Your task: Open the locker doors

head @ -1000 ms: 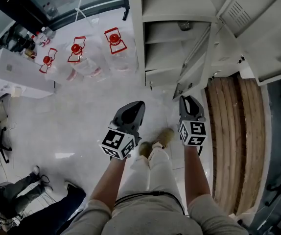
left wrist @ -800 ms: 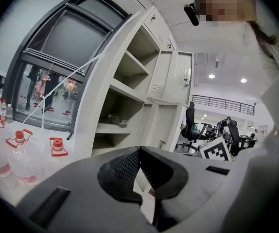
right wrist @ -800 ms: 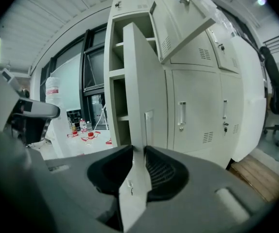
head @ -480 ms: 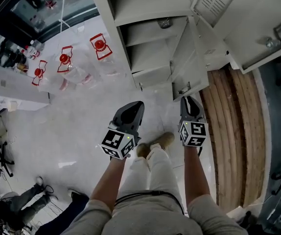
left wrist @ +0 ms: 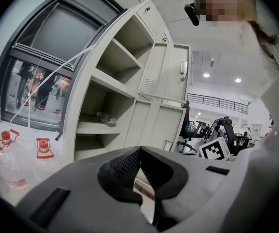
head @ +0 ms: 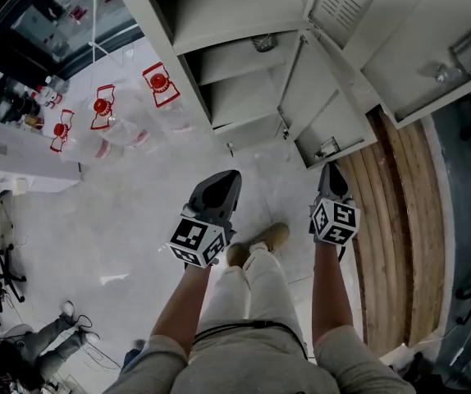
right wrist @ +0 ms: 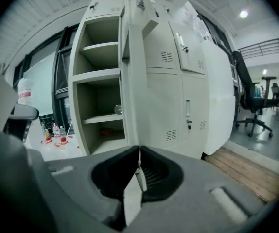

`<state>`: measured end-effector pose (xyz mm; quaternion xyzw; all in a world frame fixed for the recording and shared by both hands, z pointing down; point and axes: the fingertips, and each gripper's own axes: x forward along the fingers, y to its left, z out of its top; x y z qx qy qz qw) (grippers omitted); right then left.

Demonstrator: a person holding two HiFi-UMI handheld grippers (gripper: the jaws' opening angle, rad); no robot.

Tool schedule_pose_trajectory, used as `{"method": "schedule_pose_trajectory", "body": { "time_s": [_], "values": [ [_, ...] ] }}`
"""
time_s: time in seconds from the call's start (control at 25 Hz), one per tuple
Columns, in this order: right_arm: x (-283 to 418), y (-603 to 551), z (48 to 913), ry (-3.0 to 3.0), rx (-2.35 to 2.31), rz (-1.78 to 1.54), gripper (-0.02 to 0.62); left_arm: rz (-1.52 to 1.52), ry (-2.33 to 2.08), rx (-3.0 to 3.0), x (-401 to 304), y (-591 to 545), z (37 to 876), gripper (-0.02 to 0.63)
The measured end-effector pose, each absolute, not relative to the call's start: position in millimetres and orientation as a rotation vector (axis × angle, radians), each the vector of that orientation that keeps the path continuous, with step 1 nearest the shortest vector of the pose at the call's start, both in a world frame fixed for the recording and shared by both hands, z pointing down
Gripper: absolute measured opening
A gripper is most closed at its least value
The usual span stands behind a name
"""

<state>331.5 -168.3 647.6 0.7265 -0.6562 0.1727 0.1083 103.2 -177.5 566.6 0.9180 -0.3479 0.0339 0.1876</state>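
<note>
We find the locker (head: 219,11) standing directly ahead of the person, its left column open with bare shelves (right wrist: 100,74) exposed. In the head view, the lower locker door (head: 334,113) is swung wide towards the person, and the upper locker door (head: 432,39) also stands open above it. In the right gripper view, further doors (right wrist: 193,115) to the right are shut.

The left claw (head: 223,183) is held apart from the locker over the pale floor (head: 121,220). Its jaws are closed tip to tip on nothing.

The right claw (head: 331,175) sits just short of the lower door's free corner. The jaws have just been closing and now meet at the tips. We see nothing clamped between them, only a pale sliver showing in the slit below the tips. In its own view that door's edge (right wrist: 134,106) rises straight ahead of it.

Water bottles (head: 104,121) with red caps lie on the floor to the left. Wooden boards (head: 391,236) run along the right.
</note>
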Motion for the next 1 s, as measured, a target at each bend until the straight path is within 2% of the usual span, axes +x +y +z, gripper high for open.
{"method": "schedule_pose_trajectory", "body": {
  "time_s": [0.4, 1.0],
  "values": [
    [366.8, -177.8, 647.5, -1.848, 2.246, 0.570, 0.011, 0.102, -1.002, 2.572, 106.0, -191.0, 567.1, -0.002],
    [374.8, -171.3, 631.9, -1.824, 2.298, 0.518, 0.012, 0.103, -1.050, 2.552, 90.9, -197.7, 570.1, -0.002]
  ]
}}
